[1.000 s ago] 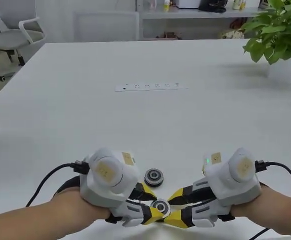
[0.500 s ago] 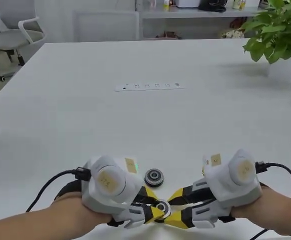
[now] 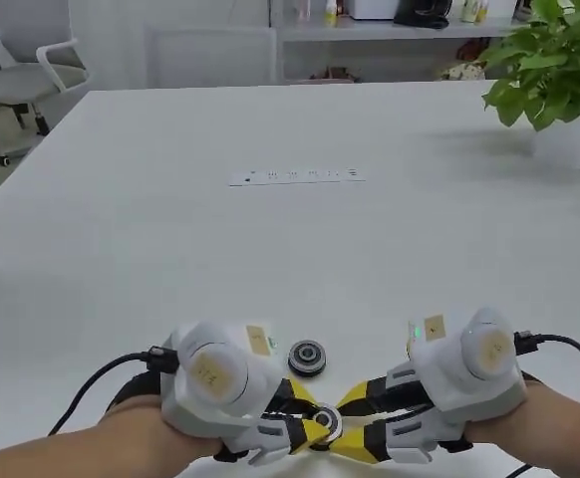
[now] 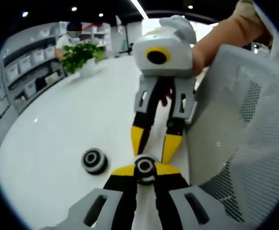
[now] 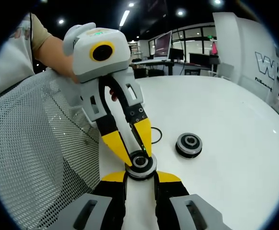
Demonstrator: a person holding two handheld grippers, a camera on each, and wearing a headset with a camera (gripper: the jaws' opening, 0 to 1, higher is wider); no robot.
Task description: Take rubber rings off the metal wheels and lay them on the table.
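Two grippers meet tip to tip on one gripped wheel (image 3: 323, 423), a small silver disc with a dark band around it. The left gripper (image 3: 305, 430) has its yellow-tipped jaws drawn in against the wheel's two sides. The right gripper (image 3: 345, 436) faces it from the opposite side, its jaws likewise narrowed onto the rim, so both have hold of the wheel. Whether the wheel rests on the white table (image 3: 290, 259) or sits just above it cannot be told.

Just beyond the gripped wheel, a second wheel (image 3: 307, 357) lies flat on the table, apart from both grippers. Close to the gripped wheel, a thin dark loop (image 5: 155, 135) lies on the table, too faint to identify. Far beyond the gripped wheel is a power strip (image 3: 295, 175), with a leafy plant (image 3: 549, 55) farther off to the right.
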